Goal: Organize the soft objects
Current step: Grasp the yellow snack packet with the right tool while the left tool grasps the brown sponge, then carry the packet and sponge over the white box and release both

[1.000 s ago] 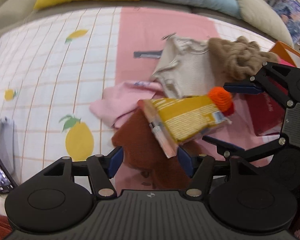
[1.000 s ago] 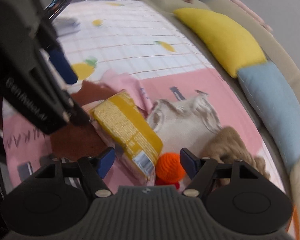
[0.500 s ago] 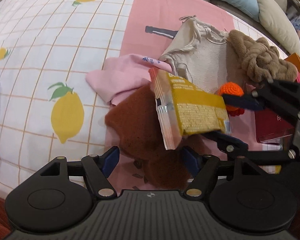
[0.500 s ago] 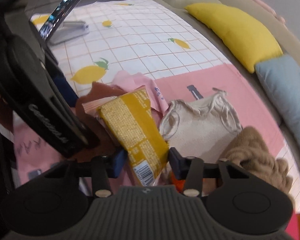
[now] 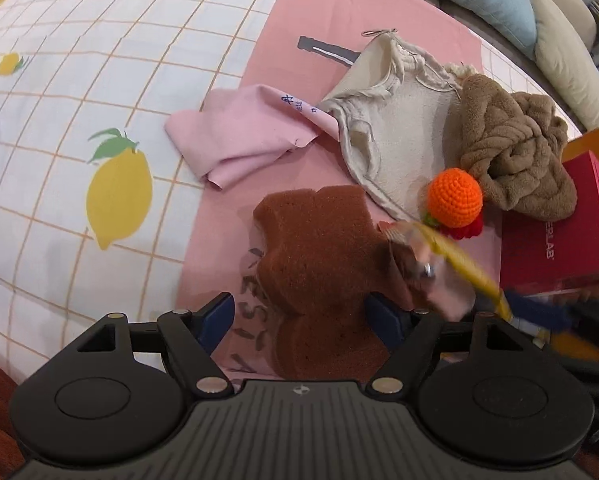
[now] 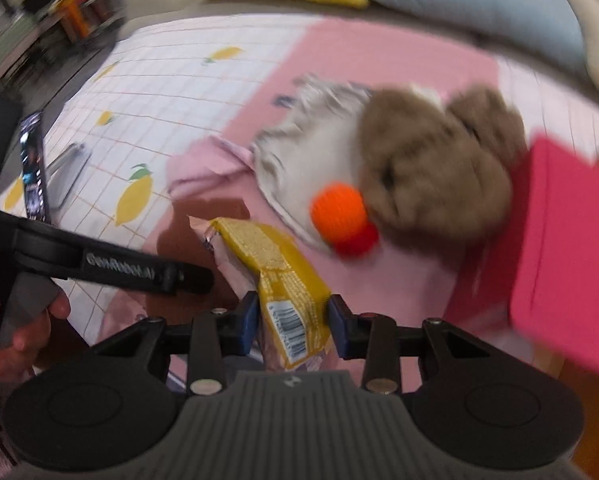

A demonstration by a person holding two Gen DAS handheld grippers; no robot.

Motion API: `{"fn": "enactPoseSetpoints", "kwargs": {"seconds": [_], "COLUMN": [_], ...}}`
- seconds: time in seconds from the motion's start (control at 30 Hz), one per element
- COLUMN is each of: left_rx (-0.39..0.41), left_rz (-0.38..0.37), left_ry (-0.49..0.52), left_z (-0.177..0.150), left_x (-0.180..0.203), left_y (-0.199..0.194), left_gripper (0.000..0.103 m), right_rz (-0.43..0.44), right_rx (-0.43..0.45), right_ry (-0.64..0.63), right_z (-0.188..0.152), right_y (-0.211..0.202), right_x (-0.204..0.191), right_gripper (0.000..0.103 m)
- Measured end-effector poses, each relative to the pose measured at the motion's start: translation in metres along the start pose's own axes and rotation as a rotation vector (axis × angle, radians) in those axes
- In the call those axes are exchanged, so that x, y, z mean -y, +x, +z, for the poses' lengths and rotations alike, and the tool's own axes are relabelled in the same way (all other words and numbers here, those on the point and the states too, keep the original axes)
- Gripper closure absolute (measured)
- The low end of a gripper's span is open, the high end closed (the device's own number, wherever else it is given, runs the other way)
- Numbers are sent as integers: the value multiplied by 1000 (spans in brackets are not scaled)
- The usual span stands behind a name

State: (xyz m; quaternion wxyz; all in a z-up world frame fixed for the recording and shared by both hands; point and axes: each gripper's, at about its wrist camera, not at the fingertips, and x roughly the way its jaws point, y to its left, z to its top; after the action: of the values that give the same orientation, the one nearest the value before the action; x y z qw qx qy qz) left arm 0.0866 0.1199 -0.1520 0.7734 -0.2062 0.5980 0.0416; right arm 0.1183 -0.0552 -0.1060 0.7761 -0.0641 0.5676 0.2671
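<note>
Yellow crinkled-foil snack packet (image 6: pixel 287 280), barcode end toward the camera, is clamped between the blue pads of the right gripper (image 6: pixel 292 316); its jaws have just been closing and now pinch the packet's lower end. Packet is held off the bedding, tilting up and to the left, pinkish sealed edge on its left side.

Left gripper (image 5: pixel 299 316) hangs over a rust-brown, lobed piece of fuzzy fabric (image 5: pixel 319 264) that lies flat on the pink bedsheet (image 5: pixel 339 12). Its jaws have just been opening and stand wide, pads either side of the fabric's lower part, gripping nothing. In the left wrist view the packet shows blurred at the right edge.

Beyond the brown piece: a crumpled pale-pink cloth (image 5: pixel 235 136) with printed characters, a cream drawstring pouch (image 5: pixel 395 120) partly over it, a tan knotted plush bundle (image 5: pixel 515 152), and an orange crocheted ball (image 5: pixel 453 196) with a red part under it, touching pouch and bundle. Red box (image 5: pixel 555 240) to the right. Lemon-print checked sheet (image 5: pixel 99 80) to the left. A hand (image 6: pixel 15 332) grips the left tool's handle.
</note>
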Motion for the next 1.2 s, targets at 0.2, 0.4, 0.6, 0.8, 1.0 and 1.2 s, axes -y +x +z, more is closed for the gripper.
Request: {"fn": "enactPoseSetpoints", "kwargs": {"seconds": [0.2,0.4,0.6,0.8,1.0,1.2], "left_rx": [1,-1,65,118,162,181], "left_rz": [-24,-68,-15,9,15,13], "left_ry": [-50,-85,-38,11,36,71], "left_z": [-1,-3,-7,-9,-10,-13], "left_x": [-2,1,15,21,24,34], "left_y": [7,3,-11,-32,-55,-82], "left_gripper": [10,38,50,60,62,62], "right_rz": [95,146,153,156,157,182], "right_rx": [6,10,9,34,63,134], "right_ry": [106,174,202,174,191,233], "right_z": [-10,-15,-16,-18,-18,-19], "right_y": [8,12,18,7,-12,-49], "right_x": [9,16,19,19,24,34], "right_gripper": [66,65,61,69,69,70]}}
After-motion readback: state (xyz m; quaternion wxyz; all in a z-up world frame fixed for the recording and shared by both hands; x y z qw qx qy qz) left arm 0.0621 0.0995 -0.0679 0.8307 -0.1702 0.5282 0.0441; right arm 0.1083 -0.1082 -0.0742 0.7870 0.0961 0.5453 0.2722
